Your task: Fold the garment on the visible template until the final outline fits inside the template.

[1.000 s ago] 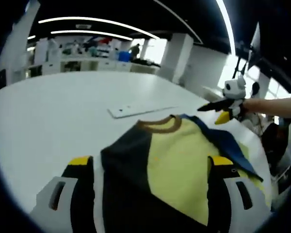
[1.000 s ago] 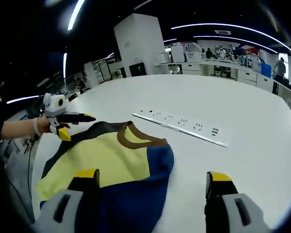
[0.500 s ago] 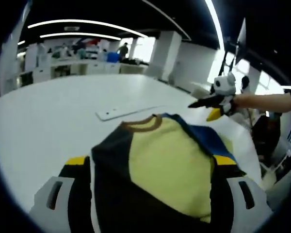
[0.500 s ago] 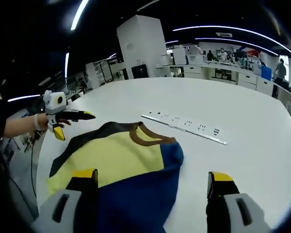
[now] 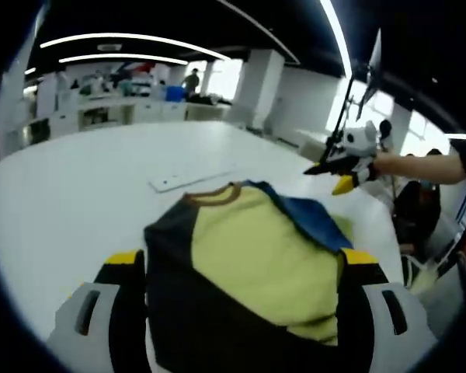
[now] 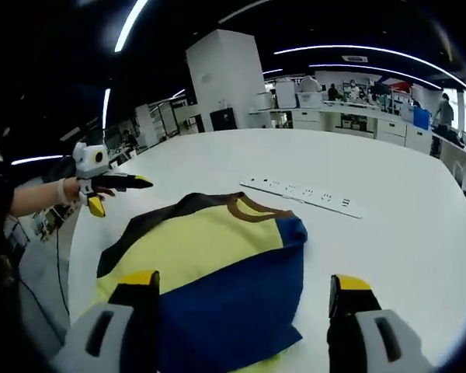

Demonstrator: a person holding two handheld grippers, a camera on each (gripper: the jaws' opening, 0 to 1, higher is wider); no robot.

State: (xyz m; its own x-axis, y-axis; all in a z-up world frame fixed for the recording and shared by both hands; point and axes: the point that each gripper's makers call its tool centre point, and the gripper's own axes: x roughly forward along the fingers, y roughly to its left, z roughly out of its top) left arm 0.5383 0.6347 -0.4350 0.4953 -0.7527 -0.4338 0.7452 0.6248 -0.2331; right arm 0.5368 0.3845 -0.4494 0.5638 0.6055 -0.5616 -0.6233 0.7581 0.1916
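Observation:
A sleeveless garment point(image 5: 248, 256) point(image 6: 210, 256) lies flat on the white table point(image 5: 70, 186) point(image 6: 388, 241). It is yellow in the middle, with a black side, a blue side and a brown neckline. My left gripper point(image 5: 242, 260) hovers over its black edge with jaws wide apart and nothing pinched; from the right gripper view it point(image 6: 124, 191) hangs beyond the black side, above the table. My right gripper point(image 6: 244, 280) stands open over the blue side, and in the left gripper view it point(image 5: 326, 177) floats past the blue edge, clear of the cloth.
A white power strip point(image 5: 188, 179) point(image 6: 303, 193) lies on the table just beyond the neckline. The person's forearm point(image 5: 427, 165) point(image 6: 31, 198) reaches in behind each far gripper. Desks, shelves and people stand far off behind the table.
Both cameras have shifted, so the garment sits a little differently in each view. Each far gripper has risen slightly above the table. The garment itself seems unmoved.

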